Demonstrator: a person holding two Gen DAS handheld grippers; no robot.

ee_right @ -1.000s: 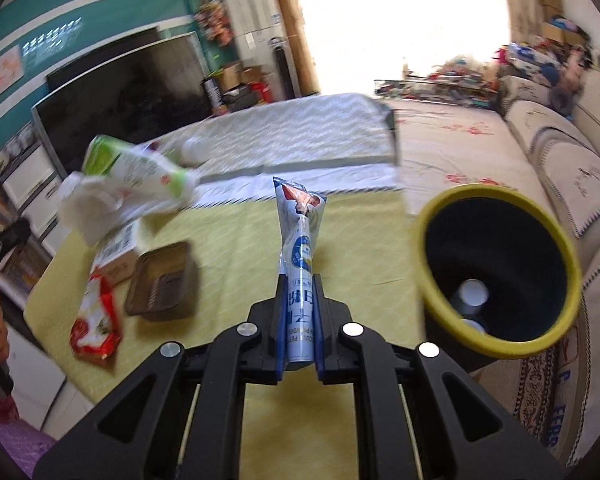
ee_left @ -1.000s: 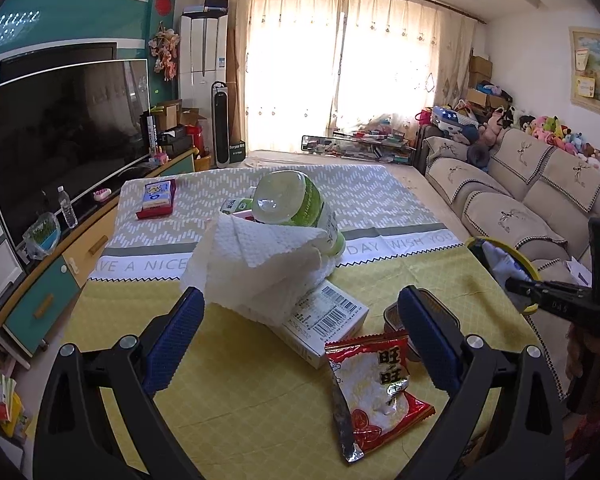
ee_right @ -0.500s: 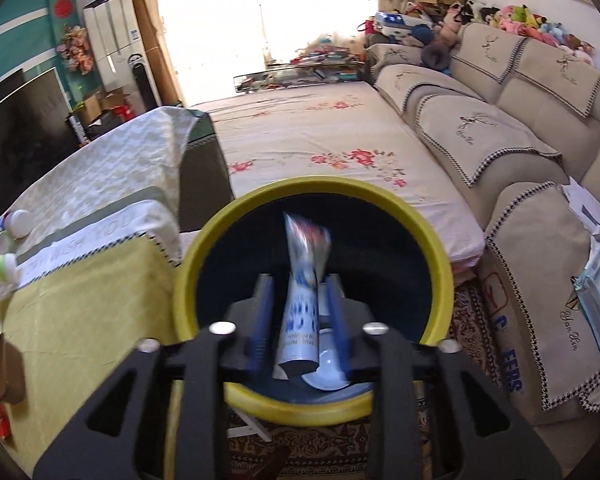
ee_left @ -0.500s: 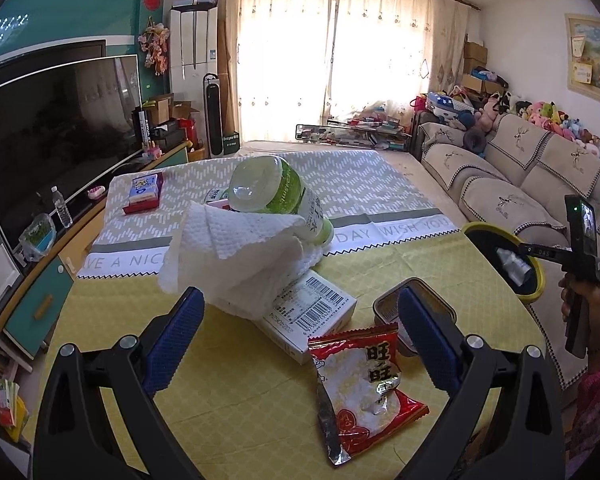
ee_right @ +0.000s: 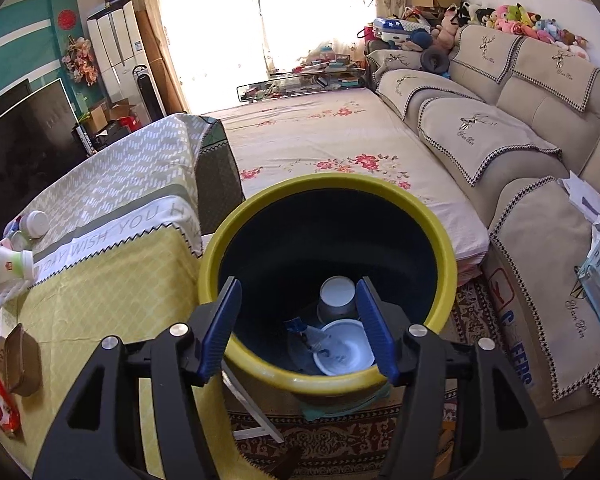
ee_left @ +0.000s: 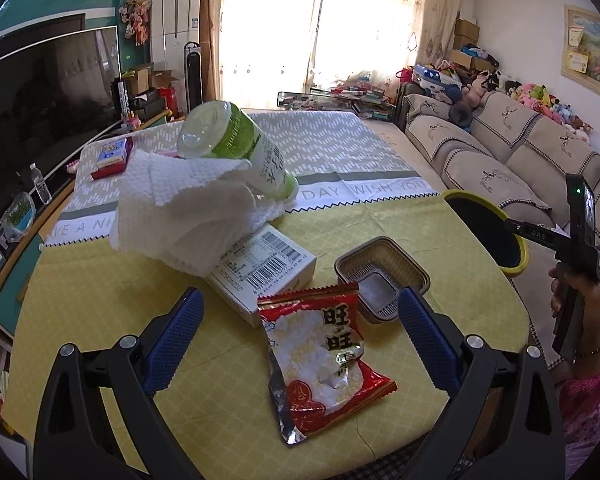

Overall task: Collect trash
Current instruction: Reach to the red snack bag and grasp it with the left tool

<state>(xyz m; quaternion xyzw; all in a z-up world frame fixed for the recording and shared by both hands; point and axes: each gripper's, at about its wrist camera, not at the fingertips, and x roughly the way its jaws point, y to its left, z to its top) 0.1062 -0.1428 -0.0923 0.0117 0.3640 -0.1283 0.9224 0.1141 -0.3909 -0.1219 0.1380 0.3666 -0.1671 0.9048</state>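
Observation:
My right gripper (ee_right: 298, 326) is open and empty over the yellow-rimmed bin (ee_right: 236, 236). The blue-and-white tube (ee_right: 312, 336) lies at the bin's bottom with white cups (ee_right: 337, 291). My left gripper (ee_left: 300, 332) is open above the yellow table, around a red snack wrapper (ee_left: 324, 360). Beyond it lie a brown tray (ee_left: 380, 276), a white barcode box (ee_left: 264, 268), a paper towel (ee_left: 188, 212) and a green-and-white bottle (ee_left: 236, 140). The bin also shows in the left wrist view (ee_left: 516, 256).
The yellow tablecloth (ee_left: 100, 300) ends in a front edge near me. A grey patterned cloth (ee_left: 320, 144) covers the far table, with a red box (ee_left: 110, 156) on it. A sofa (ee_right: 500, 140) stands to the right, a TV (ee_left: 40, 92) to the left.
My right gripper swung from over the table to above the bin, opened and dropped the tube in. My left gripper moved closer to the red wrapper.

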